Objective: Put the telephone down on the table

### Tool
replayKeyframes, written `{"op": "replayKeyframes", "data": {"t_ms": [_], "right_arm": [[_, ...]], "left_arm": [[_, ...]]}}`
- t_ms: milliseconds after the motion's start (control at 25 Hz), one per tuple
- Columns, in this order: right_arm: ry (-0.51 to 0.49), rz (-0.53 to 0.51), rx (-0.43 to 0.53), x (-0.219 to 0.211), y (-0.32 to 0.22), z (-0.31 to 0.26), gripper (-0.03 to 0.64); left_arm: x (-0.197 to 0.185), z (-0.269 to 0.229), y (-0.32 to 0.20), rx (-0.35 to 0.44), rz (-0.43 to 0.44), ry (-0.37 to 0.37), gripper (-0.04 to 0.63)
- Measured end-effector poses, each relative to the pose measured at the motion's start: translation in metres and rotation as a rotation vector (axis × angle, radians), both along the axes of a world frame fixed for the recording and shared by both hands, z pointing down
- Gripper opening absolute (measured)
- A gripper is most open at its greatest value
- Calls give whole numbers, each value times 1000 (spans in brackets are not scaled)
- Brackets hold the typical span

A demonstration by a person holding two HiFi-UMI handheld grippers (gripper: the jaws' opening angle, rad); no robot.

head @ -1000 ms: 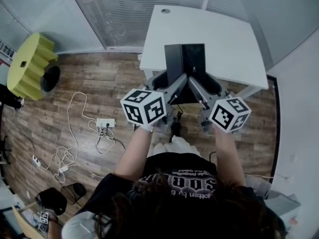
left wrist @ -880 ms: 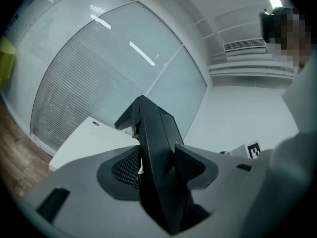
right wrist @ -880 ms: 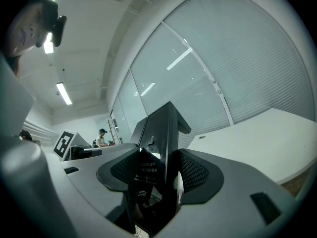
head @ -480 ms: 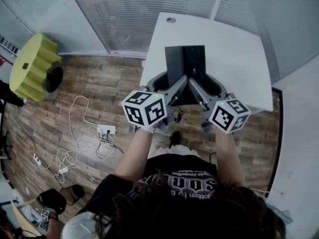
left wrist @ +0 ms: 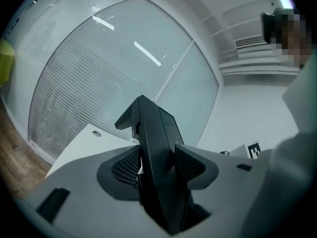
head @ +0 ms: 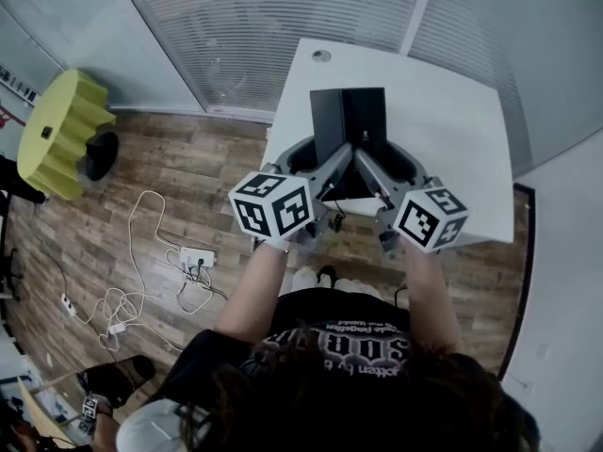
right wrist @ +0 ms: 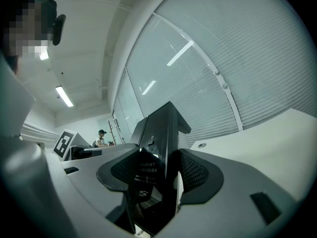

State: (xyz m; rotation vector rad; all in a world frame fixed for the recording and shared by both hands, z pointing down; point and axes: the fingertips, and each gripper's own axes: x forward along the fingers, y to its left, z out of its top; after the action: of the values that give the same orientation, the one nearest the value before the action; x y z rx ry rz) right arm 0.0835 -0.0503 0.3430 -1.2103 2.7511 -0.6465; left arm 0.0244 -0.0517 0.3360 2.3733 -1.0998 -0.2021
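Observation:
The black telephone [head: 349, 121] is held in the air over the near part of the white table [head: 452, 111], standing on edge. My left gripper [head: 318, 166] clamps its left side and my right gripper [head: 384, 166] its right side. In the left gripper view the telephone [left wrist: 156, 143] is pinched between the two mesh pads [left wrist: 126, 166] of the left gripper [left wrist: 158, 165]. The right gripper view shows the telephone [right wrist: 161, 143], with a printed label, squeezed the same way in the right gripper [right wrist: 161, 175]. Both grippers are shut on it.
A round cable hole [head: 322, 56] is near the table's far edge. A power strip [head: 196, 257] and loose white cables lie on the wooden floor to the left. Further left stands a yellow ribbed seat [head: 57, 130]. Window blinds run behind the table.
The table has come nearer under the telephone and grippers as the person moved toward it. The two-gripper hold on the telephone looks unchanged.

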Motion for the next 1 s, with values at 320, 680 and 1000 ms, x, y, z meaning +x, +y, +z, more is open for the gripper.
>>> {"op": "replayKeyframes", "data": {"t_ms": [320,680,1000], "right_arm": [[-18,-16,-16,-1,-39,10,259],[-17,-6,-33,-13,-90,19,259],[-21,27,-48,-18,-152,24,259]], "left_arm": [[-1,9,-38,-14,-17,-18,207],[-13,18,-89,-28,-7,-19,207],[-17,22,-154,-42,28,-27,207]]}}
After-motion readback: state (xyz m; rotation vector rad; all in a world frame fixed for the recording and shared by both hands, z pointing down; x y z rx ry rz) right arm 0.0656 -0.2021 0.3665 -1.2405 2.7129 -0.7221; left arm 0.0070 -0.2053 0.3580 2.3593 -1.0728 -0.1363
